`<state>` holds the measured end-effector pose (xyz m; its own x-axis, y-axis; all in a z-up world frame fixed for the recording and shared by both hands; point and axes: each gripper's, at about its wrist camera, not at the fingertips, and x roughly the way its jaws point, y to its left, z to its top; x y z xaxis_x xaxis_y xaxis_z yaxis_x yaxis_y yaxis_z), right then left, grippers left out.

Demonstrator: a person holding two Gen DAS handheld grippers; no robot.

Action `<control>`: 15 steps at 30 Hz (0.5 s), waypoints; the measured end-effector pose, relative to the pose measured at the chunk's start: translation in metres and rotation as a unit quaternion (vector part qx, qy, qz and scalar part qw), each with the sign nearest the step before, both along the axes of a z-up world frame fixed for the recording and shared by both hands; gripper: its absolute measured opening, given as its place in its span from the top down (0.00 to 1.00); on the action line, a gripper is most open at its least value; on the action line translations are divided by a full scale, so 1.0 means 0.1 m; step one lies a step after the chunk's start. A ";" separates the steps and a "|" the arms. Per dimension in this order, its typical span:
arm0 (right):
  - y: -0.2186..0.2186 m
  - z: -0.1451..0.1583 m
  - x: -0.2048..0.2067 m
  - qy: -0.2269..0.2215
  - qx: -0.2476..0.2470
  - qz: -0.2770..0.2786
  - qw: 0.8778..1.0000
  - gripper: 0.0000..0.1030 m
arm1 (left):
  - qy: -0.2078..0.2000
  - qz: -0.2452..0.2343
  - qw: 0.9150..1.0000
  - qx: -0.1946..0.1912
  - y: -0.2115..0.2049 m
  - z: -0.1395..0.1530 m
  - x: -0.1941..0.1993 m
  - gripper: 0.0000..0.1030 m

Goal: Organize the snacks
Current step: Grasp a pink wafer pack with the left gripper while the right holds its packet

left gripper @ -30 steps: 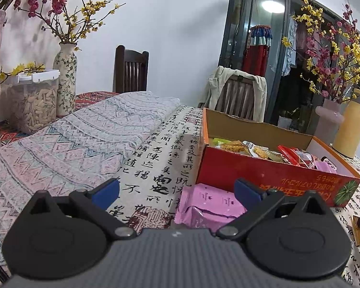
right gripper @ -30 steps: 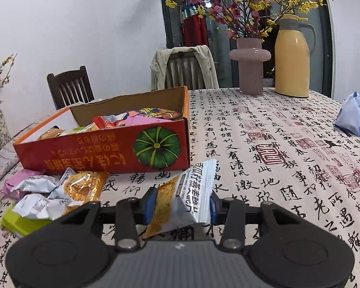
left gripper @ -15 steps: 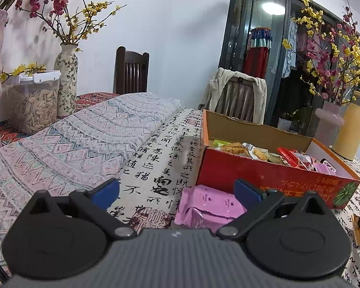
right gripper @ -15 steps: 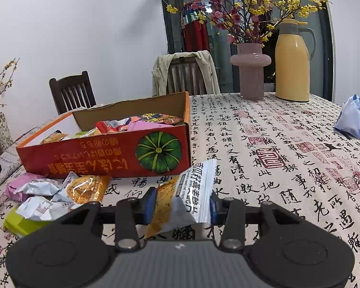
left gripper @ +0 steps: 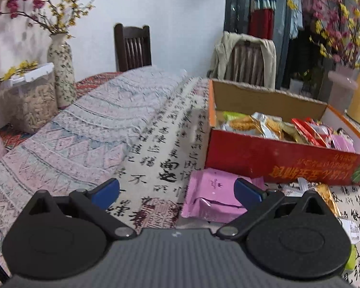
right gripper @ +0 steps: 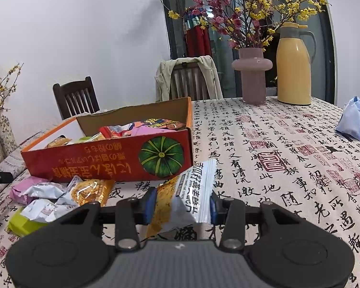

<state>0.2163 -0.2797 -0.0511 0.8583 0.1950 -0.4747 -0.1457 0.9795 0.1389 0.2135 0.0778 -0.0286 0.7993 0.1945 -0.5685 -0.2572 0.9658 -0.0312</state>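
A red cardboard box (left gripper: 271, 158) (right gripper: 103, 163) with a pumpkin picture holds several snack packets. In front of it a pink packet (left gripper: 211, 196) lies on the tablecloth. My left gripper (left gripper: 177, 192) hovers open just above the cloth, its right pad over that pink packet, nothing pinched. My right gripper (right gripper: 181, 204) is shut on a silver and orange snack packet (right gripper: 187, 192), held upright near the box's pumpkin corner. More loose packets (right gripper: 60, 196) lie left of it, silver, orange and green.
A yellow thermos (right gripper: 294, 64) and a pink vase (right gripper: 253, 74) with blossoms stand at the table's far edge. A blue-white bag (right gripper: 355, 120) lies at the right. Two chairs (right gripper: 76, 96) stand behind the table. A patterned vase (left gripper: 61, 69) and a seed jar (left gripper: 28, 100) are at the left.
The left view has tilted down and rolled a little, bringing the pink packet and box closer. The right gripper keeps its packet and has lifted slightly.
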 end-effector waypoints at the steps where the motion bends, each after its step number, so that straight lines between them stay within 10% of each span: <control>1: 0.00 0.00 0.00 -0.001 0.001 0.000 1.000 0.60 | 0.004 -0.005 1.000 0.002 -0.02 0.00 0.03 0.00; 15: 0.00 0.01 -0.01 -0.003 0.003 0.003 1.000 0.59 | 0.098 -0.042 0.994 -0.021 -0.33 -0.16 0.65 0.00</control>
<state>0.2150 -0.2801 -0.0504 0.8598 0.2038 -0.4682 -0.1533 0.9776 0.1440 0.2781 0.0444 -0.0447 0.6842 0.1035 -0.7219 -0.1801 0.9832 -0.0298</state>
